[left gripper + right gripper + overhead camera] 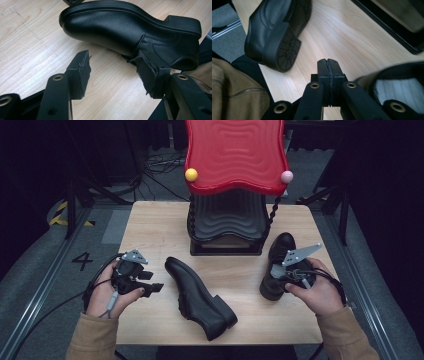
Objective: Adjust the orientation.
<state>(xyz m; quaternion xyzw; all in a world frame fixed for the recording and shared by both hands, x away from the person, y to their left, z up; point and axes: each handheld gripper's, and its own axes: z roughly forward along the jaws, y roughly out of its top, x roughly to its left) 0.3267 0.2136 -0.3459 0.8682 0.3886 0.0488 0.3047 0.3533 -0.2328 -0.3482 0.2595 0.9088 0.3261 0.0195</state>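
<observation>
A black leather shoe [197, 295] lies on its side in the middle of the wooden table [150, 230], toe to the far left and heel towards the front edge. My left gripper [150, 287] is just left of it, open; in the left gripper view its pads [80, 67] flank bare wood just short of the shoe [120, 30]. A second black shoe [279, 251] stands upright at the right. My right gripper [285, 272] hovers over its heel end, shut with nothing between the pads [328, 62]; that shoe's opening [397, 87] is beside the jaws.
A rack with a red wavy top [235, 155] and a black base [227, 227] stands at the back centre, with a yellow ball [191, 174] and a pink ball [286, 176] on its corners. Cables trail from both grippers off the table's sides.
</observation>
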